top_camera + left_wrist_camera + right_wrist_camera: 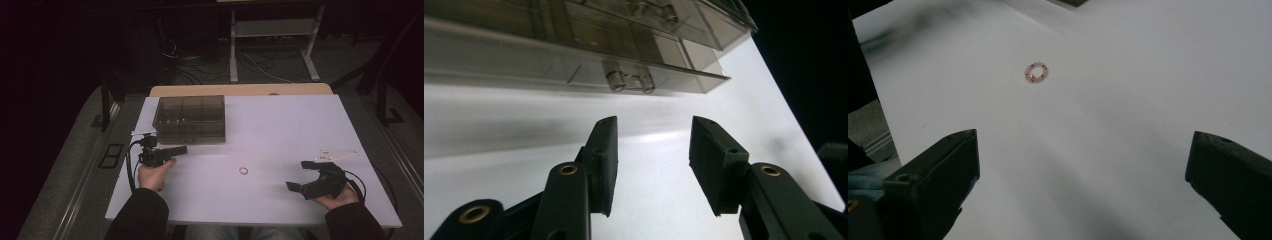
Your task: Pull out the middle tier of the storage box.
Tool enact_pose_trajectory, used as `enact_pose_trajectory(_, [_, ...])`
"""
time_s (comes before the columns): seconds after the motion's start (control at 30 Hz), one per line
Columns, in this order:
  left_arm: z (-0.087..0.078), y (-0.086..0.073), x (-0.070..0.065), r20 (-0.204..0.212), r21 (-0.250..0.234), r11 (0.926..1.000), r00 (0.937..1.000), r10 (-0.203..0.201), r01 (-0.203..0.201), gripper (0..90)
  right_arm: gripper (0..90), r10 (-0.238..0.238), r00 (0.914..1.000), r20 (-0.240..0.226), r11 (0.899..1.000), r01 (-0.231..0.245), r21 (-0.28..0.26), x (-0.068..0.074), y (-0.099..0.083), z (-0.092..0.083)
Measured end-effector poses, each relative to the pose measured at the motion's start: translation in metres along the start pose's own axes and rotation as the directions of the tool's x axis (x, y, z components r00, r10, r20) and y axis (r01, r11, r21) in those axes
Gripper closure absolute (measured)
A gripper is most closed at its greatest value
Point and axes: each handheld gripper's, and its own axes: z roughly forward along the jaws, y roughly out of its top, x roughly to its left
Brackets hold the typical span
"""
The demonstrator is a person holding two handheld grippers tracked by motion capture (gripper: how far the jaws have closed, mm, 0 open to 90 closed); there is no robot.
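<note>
The left gripper (175, 150) is held just in front of the near wall of a smoky transparent compartment box (190, 119) at the left rear of the white table (290, 125). Its jaws stand partly apart with nothing between them. In the left gripper view the pads (610, 160) face a bare strip of tabletop, and the box (574, 55) spans the upper part of the frame. Two small clear hinge or latch pieces (629, 81) sit on the lower edge of the box; which of the two they are cannot be determined. The box contents are hard to make out through the tinted walls, and the box is cut off at the left and top edges of that view.

The right gripper (298, 176) rests low at the right front of the table, jaws wide apart and empty. In the right gripper view both jaws are cut off by the frame edges.

A small pink beaded ring (243, 170) lies flat on the table between the two grippers, well apart from each. The right gripper view shows it (1037, 73) ahead of the jaws; the individual beads are too small to resolve.

The room beyond the table is dark.
</note>
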Motion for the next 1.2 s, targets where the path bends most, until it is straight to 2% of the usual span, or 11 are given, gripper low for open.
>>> enact_pose_trajectory(0.2, [-0.006,0.009,-0.003,-0.026,0.042,0.9957,0.9961,0.084,-0.083,52.4,0.4,-0.001,1.0000,0.001,1.000,0.001,-0.002,-0.001,0.000,0.000])
enact_pose_trajectory(0.33, [-0.009,0.014,-0.005,0.014,0.050,0.9922,0.9935,0.113,-0.114,51.7,0.4,-0.004,1.0000,0.004,1.000,0.004,-0.004,-0.001,0.000,0.000])
enact_pose_trajectory(0.4, [-0.009,0.017,-0.006,0.049,0.065,0.9866,0.9880,0.147,-0.150,50.6,0.4,-0.004,1.0000,0.005,1.000,0.004,-0.004,-0.001,0.000,0.000])
enact_pose_trajectory(0.57, [-0.009,0.025,-0.011,0.071,0.092,0.9723,0.9753,0.209,-0.215,49.5,0.4,-0.005,1.0000,0.009,1.000,0.005,-0.002,-0.002,0.000,0.000])
enact_pose_trajectory(0.63, [-0.010,0.030,-0.013,0.071,0.103,0.9647,0.9692,0.236,-0.242,49.2,0.4,-0.001,0.9999,0.011,1.000,0.001,-0.004,-0.002,0.000,0.000])
enact_pose_trajectory(0.7, [-0.010,0.034,-0.014,0.081,0.107,0.9540,0.9587,0.272,-0.280,47.7,0.4,0.006,0.9999,0.012,1.000,-0.006,-0.001,-0.002,0.000,0.000])
enact_pose_trajectory(0.77, [-0.011,0.039,-0.016,0.099,0.106,0.9489,0.9527,0.287,-0.297,46.5,0.3,0.005,0.9999,0.012,1.000,-0.005,0.000,-0.002,0.000,0.000])
enact_pose_trajectory(0.87, [-0.012,0.045,-0.018,0.102,0.123,0.9358,0.9422,0.319,-0.330,46.4,0.4,0.004,0.9999,0.014,1.000,-0.004,0.002,-0.003,-0.001,0.000])
enact_pose_trajectory(1.03, [-0.011,0.053,-0.022,0.103,0.153,0.9068,0.9189,0.381,-0.393,46.4,0.4,0.005,0.9999,0.017,1.000,-0.005,0.007,-0.002,-0.001,0.000])
enact_pose_trajectory(1.13, [-0.012,0.057,-0.025,0.134,0.153,0.8981,0.9090,0.394,-0.412,46.1,0.4,-0.002,0.9998,0.019,1.000,0.001,0.009,-0.002,-0.001,0.001])
enact_pose_trajectory(1.2, [-0.012,0.060,-0.027,0.150,0.156,0.8864,0.8975,0.414,-0.436,45.9,0.4,0.000,0.9998,0.020,1.000,0.000,0.010,-0.002,-0.001,0.001])
